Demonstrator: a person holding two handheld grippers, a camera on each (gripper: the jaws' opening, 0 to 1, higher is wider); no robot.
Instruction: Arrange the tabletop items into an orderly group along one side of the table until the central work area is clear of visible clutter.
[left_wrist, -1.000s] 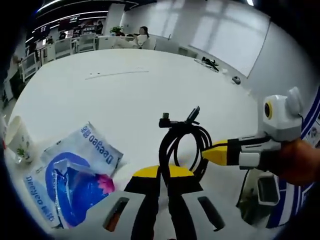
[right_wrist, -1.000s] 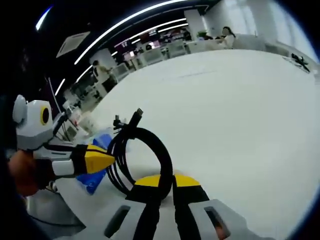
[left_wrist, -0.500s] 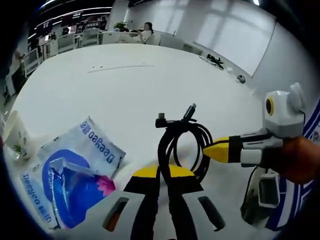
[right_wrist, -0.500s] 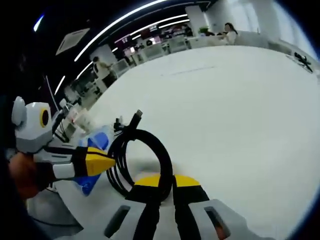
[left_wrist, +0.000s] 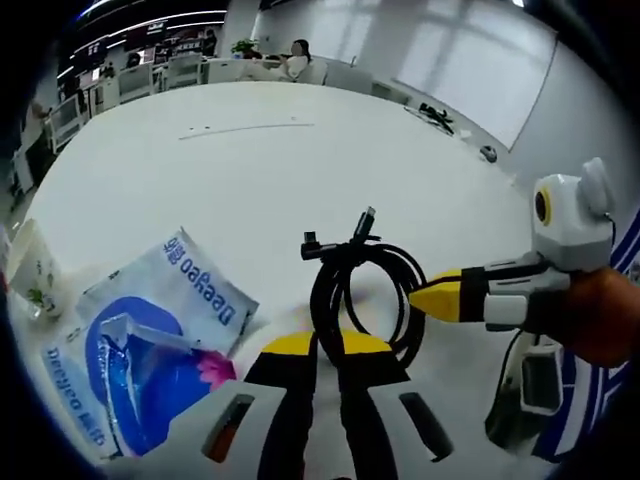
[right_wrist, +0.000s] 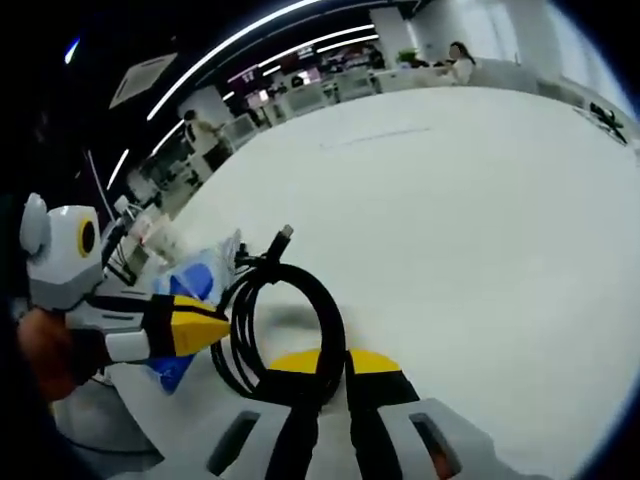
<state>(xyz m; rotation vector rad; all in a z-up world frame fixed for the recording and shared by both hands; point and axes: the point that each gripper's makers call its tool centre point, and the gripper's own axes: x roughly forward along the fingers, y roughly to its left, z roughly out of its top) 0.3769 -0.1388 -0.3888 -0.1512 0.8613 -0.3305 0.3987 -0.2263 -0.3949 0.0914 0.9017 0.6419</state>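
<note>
Where the left gripper view looks out over the white table (left_wrist: 250, 170), the left gripper (left_wrist: 322, 352) has its fingers closed together on the near edge of a coiled black cable (left_wrist: 360, 290), whose plug ends stick up at the coil's far side. The right gripper (left_wrist: 430, 300) comes in from the right of the coil, its yellow tip touching the coil's right edge. Left of the coil lies a blue-and-white packet (left_wrist: 150, 340), and beyond that packet stands a paper cup (left_wrist: 35, 285). Right of the coil, near the table's edge, sits a dark item too unclear to identify.

In the right gripper view, the right gripper (right_wrist: 333, 368) has its fingers pressed together on the near edge of the coiled black cable (right_wrist: 285, 325). The left gripper (right_wrist: 200, 328) points its yellow tip at the coil's left side, and the blue-and-white packet (right_wrist: 195, 290) lies beyond that tip. The white table (right_wrist: 480, 220) stretches away right of the coil.
</note>
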